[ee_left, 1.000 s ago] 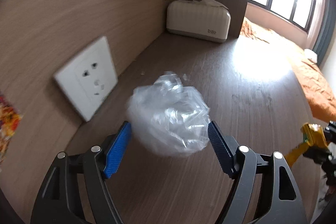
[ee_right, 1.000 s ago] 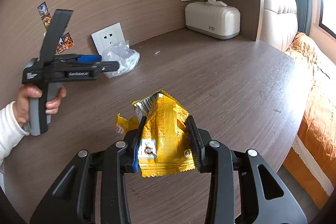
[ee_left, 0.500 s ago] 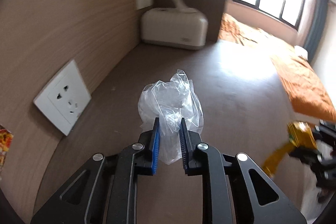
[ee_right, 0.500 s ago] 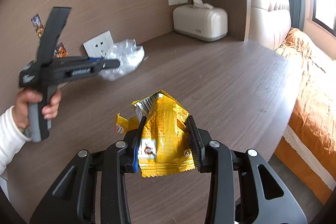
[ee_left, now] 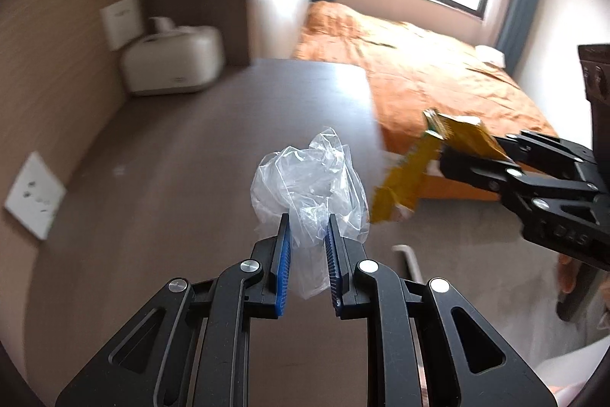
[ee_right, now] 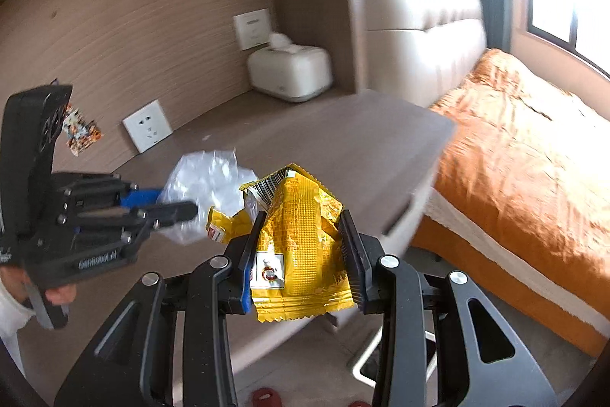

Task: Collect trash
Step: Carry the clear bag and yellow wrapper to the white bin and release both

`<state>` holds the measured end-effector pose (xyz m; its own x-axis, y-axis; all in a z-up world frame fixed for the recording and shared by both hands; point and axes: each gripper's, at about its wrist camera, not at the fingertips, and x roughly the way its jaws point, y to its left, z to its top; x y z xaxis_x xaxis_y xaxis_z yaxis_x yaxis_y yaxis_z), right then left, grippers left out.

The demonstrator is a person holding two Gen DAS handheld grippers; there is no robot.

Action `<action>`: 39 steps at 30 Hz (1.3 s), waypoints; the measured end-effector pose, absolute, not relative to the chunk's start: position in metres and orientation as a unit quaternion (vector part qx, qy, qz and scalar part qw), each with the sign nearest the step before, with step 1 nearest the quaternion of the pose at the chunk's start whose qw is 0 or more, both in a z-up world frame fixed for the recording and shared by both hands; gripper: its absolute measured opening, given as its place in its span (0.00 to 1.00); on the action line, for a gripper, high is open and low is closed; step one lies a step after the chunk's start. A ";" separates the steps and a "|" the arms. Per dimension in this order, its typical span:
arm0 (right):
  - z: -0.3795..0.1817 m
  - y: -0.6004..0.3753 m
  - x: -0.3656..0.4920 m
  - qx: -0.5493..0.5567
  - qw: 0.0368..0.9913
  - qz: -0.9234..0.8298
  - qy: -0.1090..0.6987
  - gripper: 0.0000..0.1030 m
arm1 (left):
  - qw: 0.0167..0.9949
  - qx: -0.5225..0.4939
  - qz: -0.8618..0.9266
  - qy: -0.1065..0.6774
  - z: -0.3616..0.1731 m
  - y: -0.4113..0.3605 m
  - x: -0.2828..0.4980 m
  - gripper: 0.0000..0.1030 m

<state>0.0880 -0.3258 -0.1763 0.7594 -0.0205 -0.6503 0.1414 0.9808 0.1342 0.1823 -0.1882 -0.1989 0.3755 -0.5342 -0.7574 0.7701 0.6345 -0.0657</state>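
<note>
Trash hangs above a smooth brown wood-grain desk (ee_left: 190, 155): left gripper (ee_left: 308, 239) pinches a crinkled clear plastic bag (ee_left: 309, 178); right gripper (ee_right: 301, 243) clamps a yellow foil wrapper (ee_right: 301, 235). Orange bed (ee_right: 514, 159) far right.

The lower part of the clear plastic bag (ee_left: 310, 185) is pinched out of sight between the left gripper (ee_left: 308, 227) jaws, and in the right wrist view its near side is covered by that gripper's finger (ee_right: 173, 210). The print on the yellow snack wrapper (ee_right: 301, 239) is too small to read, and its sides are covered by the right gripper (ee_right: 301, 227) jaws. The tissue box (ee_left: 171, 65) at the far edge of the worktop (ee_left: 183, 155) is motion-blurred, as is the sticker (ee_right: 80, 130) on the wall, whose picture cannot be made out.
</note>
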 end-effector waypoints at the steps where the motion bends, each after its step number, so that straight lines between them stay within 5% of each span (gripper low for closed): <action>1: -0.177 -0.335 0.081 0.090 0.932 -0.050 0.346 0.37 | 0.810 0.150 -0.408 0.394 -0.200 -0.200 0.174 0.16; 10: -0.220 -0.414 0.038 0.141 0.902 -0.093 0.397 0.37 | 0.757 0.165 -0.449 0.446 -0.248 -0.301 0.122 0.16; 15: -0.269 -0.453 0.030 0.169 0.880 -0.100 0.433 0.37 | 0.723 0.171 -0.454 0.491 -0.320 -0.353 0.102 0.17; 31: -0.541 -0.524 0.051 0.268 0.764 -0.074 0.583 0.41 | 0.623 0.167 -0.420 0.638 -0.574 -0.433 0.109 0.19; 34: -0.570 -0.530 0.054 0.270 0.751 -0.074 0.598 0.52 | 0.613 0.167 -0.415 0.651 -0.603 -0.439 0.106 0.31; 35: -0.579 -0.533 0.054 0.274 0.747 -0.071 0.602 0.66 | 0.610 0.170 -0.412 0.655 -0.613 -0.442 0.105 0.44; 36: -0.584 -0.536 0.052 0.275 0.746 -0.069 0.603 0.77 | 0.609 0.170 -0.410 0.657 -0.616 -0.441 0.104 0.68; 37: -0.586 -0.538 0.051 0.275 0.746 -0.072 0.602 0.82 | 0.610 0.167 -0.407 0.659 -0.620 -0.441 0.104 0.82; 38: -0.588 -0.541 0.049 0.274 0.747 -0.076 0.601 0.86 | 0.612 0.166 -0.405 0.659 -0.622 -0.440 0.105 0.93; 39: -0.589 -0.543 0.048 0.277 0.745 -0.075 0.602 0.91 | 0.616 0.168 -0.403 0.656 -0.623 -0.440 0.105 0.93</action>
<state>0.0477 -0.5432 -0.5894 0.2644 0.2219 -0.9385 0.4444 0.8357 0.3228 0.1053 -0.4402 -0.6226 -0.1853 -0.2756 -0.9432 0.7160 0.6196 -0.3217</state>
